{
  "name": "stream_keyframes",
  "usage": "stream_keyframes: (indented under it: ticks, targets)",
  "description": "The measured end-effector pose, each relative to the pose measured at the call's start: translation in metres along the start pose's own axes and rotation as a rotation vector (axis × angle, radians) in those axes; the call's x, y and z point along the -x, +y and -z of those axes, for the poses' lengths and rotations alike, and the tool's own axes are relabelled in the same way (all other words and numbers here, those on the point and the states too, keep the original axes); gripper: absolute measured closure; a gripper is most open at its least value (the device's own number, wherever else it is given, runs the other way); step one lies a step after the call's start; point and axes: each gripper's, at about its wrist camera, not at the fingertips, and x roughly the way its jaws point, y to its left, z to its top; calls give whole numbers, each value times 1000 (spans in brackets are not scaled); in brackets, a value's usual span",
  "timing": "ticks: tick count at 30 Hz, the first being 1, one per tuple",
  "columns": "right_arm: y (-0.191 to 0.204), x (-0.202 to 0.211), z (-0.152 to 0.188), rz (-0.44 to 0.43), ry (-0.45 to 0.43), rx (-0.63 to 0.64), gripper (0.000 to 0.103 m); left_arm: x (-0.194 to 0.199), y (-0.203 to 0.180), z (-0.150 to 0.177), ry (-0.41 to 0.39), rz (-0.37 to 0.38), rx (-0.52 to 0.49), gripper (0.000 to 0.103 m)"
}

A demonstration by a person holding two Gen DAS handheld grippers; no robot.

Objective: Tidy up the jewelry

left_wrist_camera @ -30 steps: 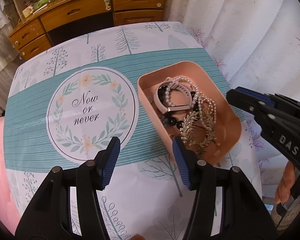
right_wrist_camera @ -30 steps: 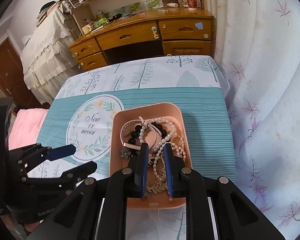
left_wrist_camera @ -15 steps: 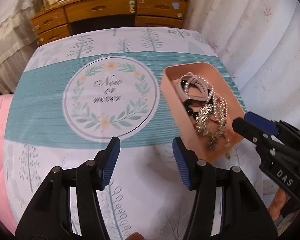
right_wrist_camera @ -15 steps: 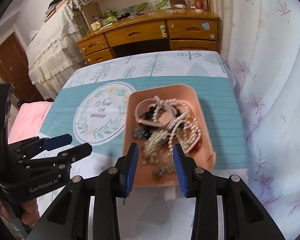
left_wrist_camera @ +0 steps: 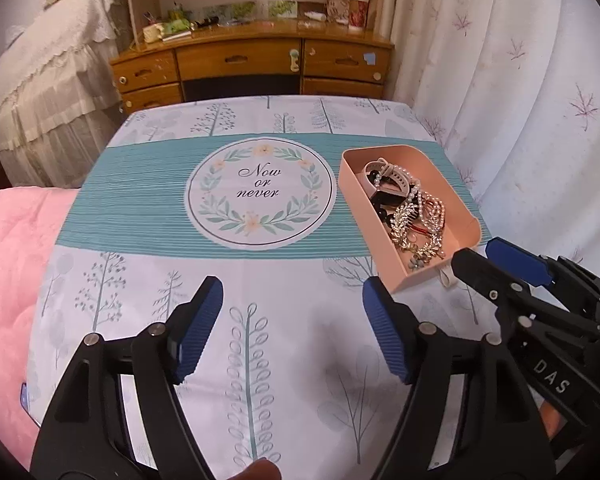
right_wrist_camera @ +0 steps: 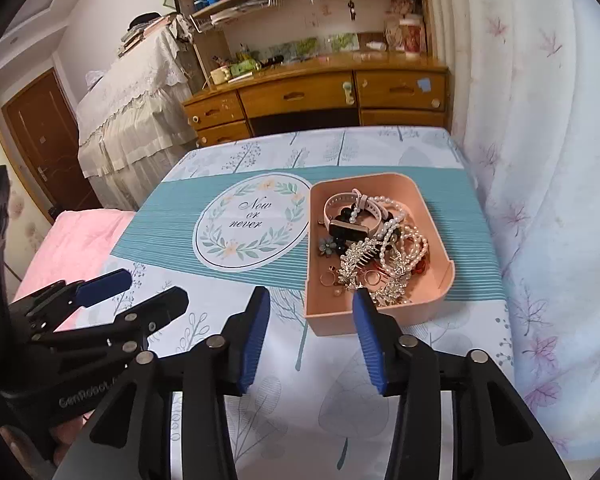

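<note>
A pink tray (right_wrist_camera: pixel 440 236) (left_wrist_camera: pixel 444 184) sits on the table's right side, heaped with jewelry: a pink-strapped watch (right_wrist_camera: pixel 350 226) (left_wrist_camera: pixel 388 184), pearl strands (right_wrist_camera: pixel 396 232), a glittery leaf comb (right_wrist_camera: pixel 358 258) (left_wrist_camera: pixel 406 220), rings and a small flower piece (right_wrist_camera: pixel 327 246). My left gripper (left_wrist_camera: pixel 292 320) hovers over bare cloth near the front, left of the tray, its jaws opening with nothing between them. My right gripper (right_wrist_camera: pixel 308 328) hangs just short of the tray's near wall, jaws opening and empty; it also shows in the left wrist view as the right gripper (left_wrist_camera: pixel 496 258), beside the tray's near corner.
The table wears a tree-print cloth with a teal band and a "Now or never" wreath (left_wrist_camera: pixel 259 194). A pink quilt (left_wrist_camera: pixel 8 264) lies to the left, white curtains (right_wrist_camera: pixel 540 140) close on the right, and a wooden desk (right_wrist_camera: pixel 320 96) stands beyond the far edge.
Both grippers pulled back from the tray toward the table's near edge. The right jaws, nearly shut over the jewelry before, have spread wide. The left jaws widened too.
</note>
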Motion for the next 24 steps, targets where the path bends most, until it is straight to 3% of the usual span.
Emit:
stream_keyframes:
  ticks: [8, 24]
  targets:
    - [14, 30, 18, 32, -74, 11, 49, 20, 5, 17, -57, -33, 55, 29]
    - [21, 41, 23, 36, -88, 5, 48, 33, 10, 28, -102, -80, 70, 29]
